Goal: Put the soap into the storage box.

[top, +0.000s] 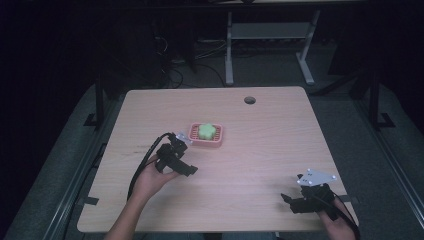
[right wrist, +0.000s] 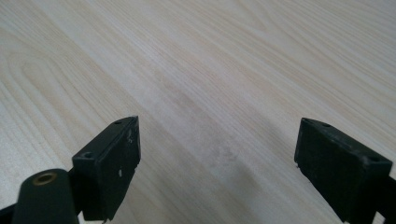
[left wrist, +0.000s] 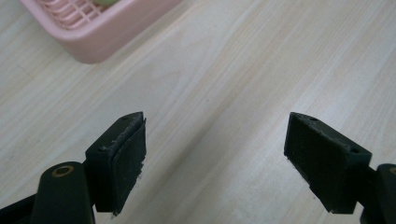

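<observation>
Nearest you, your right gripper (top: 292, 199) rests low at the near right corner of the worktop (top: 270, 150), jaws spread over bare wood. Your left gripper (top: 186, 161) sits farther in at the left, jaws also spread and holding nothing, just short of the pink tray (top: 216, 140) with the green flower-shaped piece (top: 206, 131) lying in it. You seem to be at the approach, so the next move calls for carrying the left gripper forward over the tray's near rim. Beyond, the pale wood has a cable hole (top: 249, 100) at its far edge; the room is dark, with desk legs (top: 229, 50) behind.
</observation>
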`<act>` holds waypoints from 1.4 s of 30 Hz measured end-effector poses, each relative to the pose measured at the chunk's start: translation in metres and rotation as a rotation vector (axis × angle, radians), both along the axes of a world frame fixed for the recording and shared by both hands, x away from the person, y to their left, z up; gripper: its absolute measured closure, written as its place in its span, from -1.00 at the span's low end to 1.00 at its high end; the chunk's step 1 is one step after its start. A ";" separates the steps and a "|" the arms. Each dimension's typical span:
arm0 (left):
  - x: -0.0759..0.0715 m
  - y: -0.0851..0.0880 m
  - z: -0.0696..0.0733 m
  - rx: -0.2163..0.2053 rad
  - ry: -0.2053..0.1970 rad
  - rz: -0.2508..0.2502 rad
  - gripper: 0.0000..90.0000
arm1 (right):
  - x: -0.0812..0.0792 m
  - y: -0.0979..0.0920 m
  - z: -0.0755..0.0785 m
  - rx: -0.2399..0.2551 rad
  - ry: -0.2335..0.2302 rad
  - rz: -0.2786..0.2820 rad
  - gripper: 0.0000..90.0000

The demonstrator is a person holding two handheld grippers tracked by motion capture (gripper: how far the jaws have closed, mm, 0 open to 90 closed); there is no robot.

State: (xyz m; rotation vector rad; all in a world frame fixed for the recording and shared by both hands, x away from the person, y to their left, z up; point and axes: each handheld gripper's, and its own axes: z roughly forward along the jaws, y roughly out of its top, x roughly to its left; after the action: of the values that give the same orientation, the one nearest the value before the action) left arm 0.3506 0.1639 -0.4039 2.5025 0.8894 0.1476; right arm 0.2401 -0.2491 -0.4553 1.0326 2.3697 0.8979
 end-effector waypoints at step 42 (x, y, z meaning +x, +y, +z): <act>-0.062 0.036 -0.022 -0.042 -0.033 0.026 -0.54 | 0.001 0.005 -0.002 -0.015 0.004 0.004 -0.69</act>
State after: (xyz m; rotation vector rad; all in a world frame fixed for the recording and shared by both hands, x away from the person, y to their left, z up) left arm 0.2884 0.2004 -0.4262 2.4433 0.9033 0.1763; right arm 0.2412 -0.2441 -0.4576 1.0252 2.3788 0.8784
